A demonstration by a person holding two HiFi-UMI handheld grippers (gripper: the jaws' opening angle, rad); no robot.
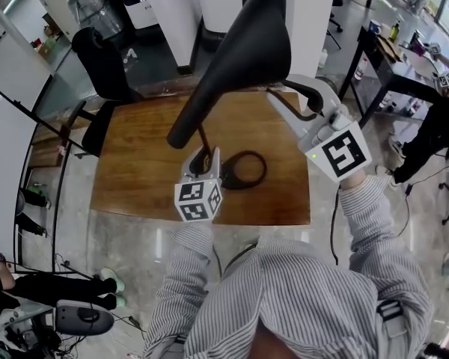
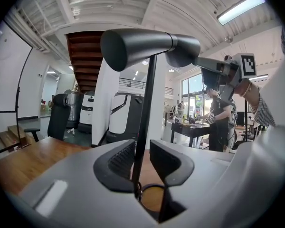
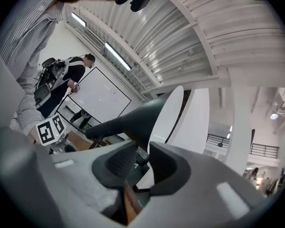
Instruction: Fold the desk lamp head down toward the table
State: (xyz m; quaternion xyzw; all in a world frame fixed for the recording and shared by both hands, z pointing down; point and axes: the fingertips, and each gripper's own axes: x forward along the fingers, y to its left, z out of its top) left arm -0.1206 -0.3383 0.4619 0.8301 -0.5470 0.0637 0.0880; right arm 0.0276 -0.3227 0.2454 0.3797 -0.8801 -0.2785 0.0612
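A black desk lamp stands on the wooden table (image 1: pixel 142 170). Its long cone head (image 1: pixel 239 58) is raised high on a thin stem (image 1: pixel 203 137) above a ring base (image 1: pixel 243 169). My left gripper (image 1: pixel 204 159) is shut on the stem low down, just over the ring. In the left gripper view the stem (image 2: pixel 145 118) runs up between the pads to the head (image 2: pixel 142 46). My right gripper (image 1: pixel 284 96) is open beside the head's wide end, not touching it. In the right gripper view the head (image 3: pixel 133 120) lies just beyond the open gripper (image 3: pixel 142 158).
A black office chair (image 1: pixel 105 66) stands off the table's far left corner. A dark desk (image 1: pixel 382 58) with small items and a person (image 1: pixel 426 126) are at the right. White machines (image 1: pixel 179 6) stand behind the table. Another person (image 1: pixel 30 283) is at the lower left.
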